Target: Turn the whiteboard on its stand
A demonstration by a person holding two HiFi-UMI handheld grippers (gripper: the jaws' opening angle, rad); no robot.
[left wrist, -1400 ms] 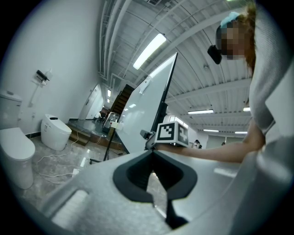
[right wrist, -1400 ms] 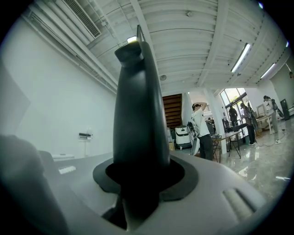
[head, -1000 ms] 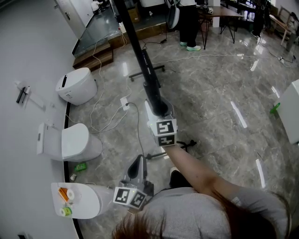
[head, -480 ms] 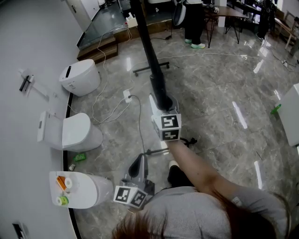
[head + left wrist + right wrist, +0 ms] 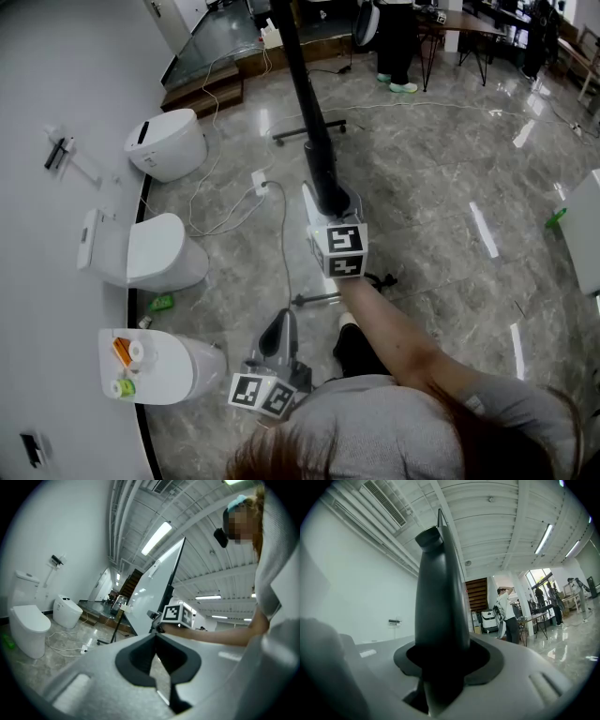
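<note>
The whiteboard (image 5: pixel 305 94) shows edge-on in the head view as a long black bar running from the top down to my right gripper (image 5: pixel 330 202). Its white face (image 5: pixel 150 597) leans across the left gripper view. In the right gripper view the board's black frame (image 5: pixel 440 597) fills the space between the jaws of my right gripper (image 5: pixel 440 653), which are opening around it. My left gripper (image 5: pixel 278 328) hangs low by the person's body, away from the board. Its fingertips meet in the left gripper view, so my left gripper (image 5: pixel 155 637) is shut on nothing.
The stand's black legs (image 5: pixel 309 131) and a caster (image 5: pixel 380 279) rest on the glossy stone floor. Three white toilets (image 5: pixel 141 251) line the left wall, with cables (image 5: pixel 272 216) and a socket strip beside them. A person (image 5: pixel 389 37) stands at a table (image 5: pixel 450 19) at the back.
The board's edge and my right gripper have shifted slightly right and farther from the body, and the edge stands steeper in the head view. My left gripper has stayed put.
</note>
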